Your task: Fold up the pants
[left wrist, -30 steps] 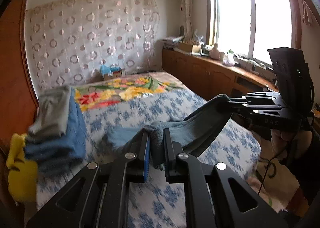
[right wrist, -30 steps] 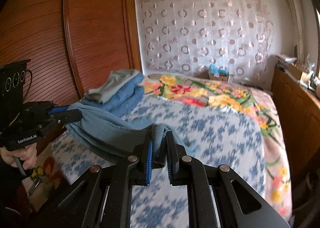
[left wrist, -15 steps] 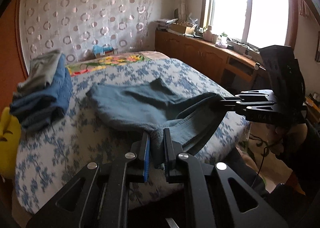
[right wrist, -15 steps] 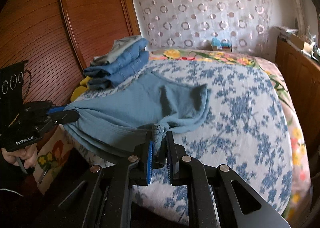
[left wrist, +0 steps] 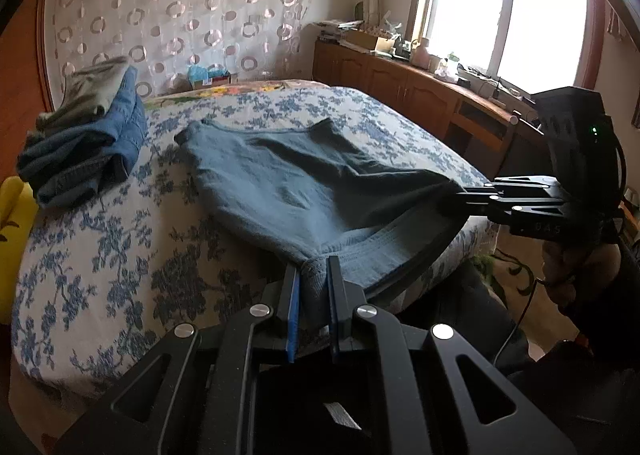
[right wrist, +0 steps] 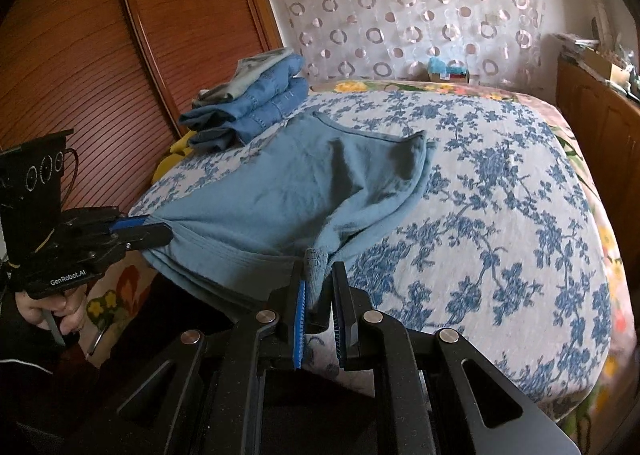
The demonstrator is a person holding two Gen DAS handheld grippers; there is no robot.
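pants on bed | folded stack left, behind

We see open bedspread at the right of the right wrist frame, free for a gripper to pass. The blue pants cover the middle and near edge of the bed. A stack of folded jeans blocks the upper left, close against the wooden wardrobe doors. In the left wrist frame, bare bedspread lies lower left, between the stack and the pants; a wooden cabinet lines the far right side.
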